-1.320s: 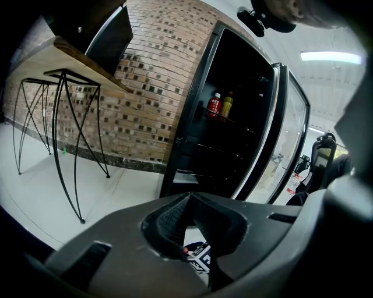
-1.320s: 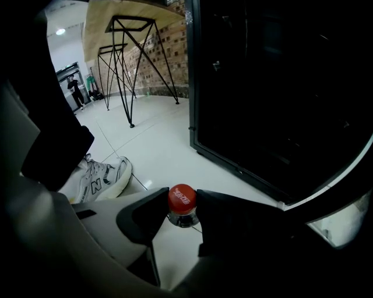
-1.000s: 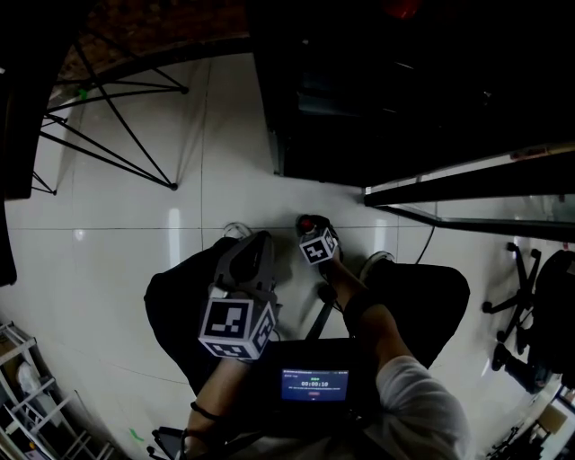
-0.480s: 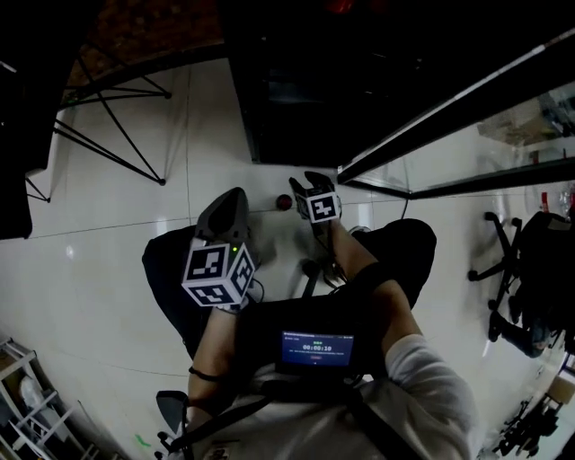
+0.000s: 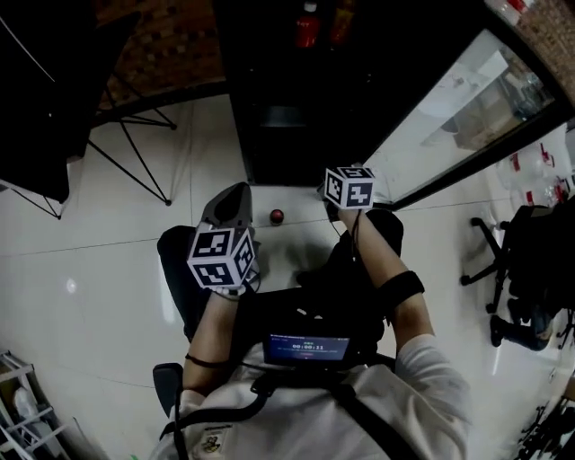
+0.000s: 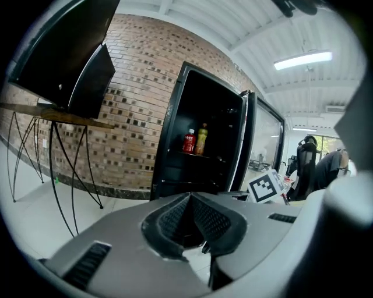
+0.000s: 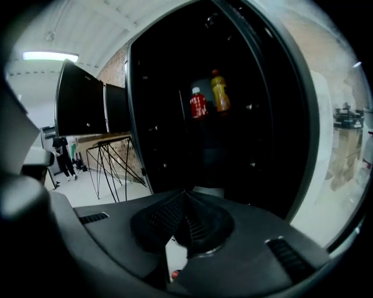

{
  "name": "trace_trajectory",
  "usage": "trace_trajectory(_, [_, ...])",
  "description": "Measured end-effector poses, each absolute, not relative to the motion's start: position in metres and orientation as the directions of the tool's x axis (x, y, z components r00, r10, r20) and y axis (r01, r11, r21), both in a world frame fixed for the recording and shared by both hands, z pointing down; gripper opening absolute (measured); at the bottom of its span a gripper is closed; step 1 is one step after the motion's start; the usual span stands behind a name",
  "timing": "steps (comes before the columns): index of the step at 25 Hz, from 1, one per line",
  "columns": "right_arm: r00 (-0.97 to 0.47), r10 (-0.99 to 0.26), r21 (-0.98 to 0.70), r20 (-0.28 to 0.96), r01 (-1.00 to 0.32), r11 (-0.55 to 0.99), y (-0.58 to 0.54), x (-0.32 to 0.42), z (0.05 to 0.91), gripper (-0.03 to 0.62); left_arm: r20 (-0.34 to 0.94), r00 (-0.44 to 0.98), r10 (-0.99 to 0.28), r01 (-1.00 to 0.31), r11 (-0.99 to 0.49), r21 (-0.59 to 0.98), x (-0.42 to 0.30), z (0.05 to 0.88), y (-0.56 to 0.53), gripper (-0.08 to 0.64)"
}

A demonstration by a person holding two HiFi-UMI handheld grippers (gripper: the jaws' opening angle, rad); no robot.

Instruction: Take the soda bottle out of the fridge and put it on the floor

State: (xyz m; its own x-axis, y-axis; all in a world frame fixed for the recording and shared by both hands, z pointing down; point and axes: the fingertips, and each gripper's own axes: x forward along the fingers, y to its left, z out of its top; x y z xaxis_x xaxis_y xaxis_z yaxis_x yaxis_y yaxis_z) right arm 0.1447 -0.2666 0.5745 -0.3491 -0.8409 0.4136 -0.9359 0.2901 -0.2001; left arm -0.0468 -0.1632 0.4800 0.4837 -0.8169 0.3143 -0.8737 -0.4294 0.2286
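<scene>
The black fridge (image 5: 287, 99) stands open ahead. A red bottle (image 5: 307, 27) and an orange bottle (image 5: 340, 22) stand on its shelf. On the white floor in front of it I see the red cap of a soda bottle (image 5: 277, 216), with both grippers apart from it. My left gripper (image 5: 235, 189) hangs shut and empty just left of the cap. My right gripper (image 7: 185, 192) is raised towards the fridge; its jaws have just been closing, with nothing between them. Its marker cube (image 5: 349, 186) is to the right of the cap. The cap (image 7: 174, 273) shows below the jaws.
The fridge's glass door (image 5: 449, 99) swings out to the right. A dark table on thin wire legs (image 5: 135, 153) stands at the left by the brick wall. An office chair (image 5: 512, 260) is at the right. My legs fill the floor below the grippers.
My right gripper has let go of the bottle on the floor, risen well above it and shut. The left gripper has also risen a little.
</scene>
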Motion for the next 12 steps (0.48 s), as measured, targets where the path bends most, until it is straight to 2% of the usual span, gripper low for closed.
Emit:
trace_trajectory(5, [-0.381,-0.864,-0.245,0.329,-0.918,0.312,-0.228,0.157,0.504,0.0,0.309,0.494,-0.813,-0.869,-0.452,0.199,-0.043,0.465,-0.152,0.002])
trace_trajectory(12, [-0.364,-0.893,-0.247,0.266,-0.921,0.301,-0.178,0.183,0.457,0.0,0.305,0.483,-0.821,-0.876,-0.45,0.175,-0.041,0.466,-0.147,0.002])
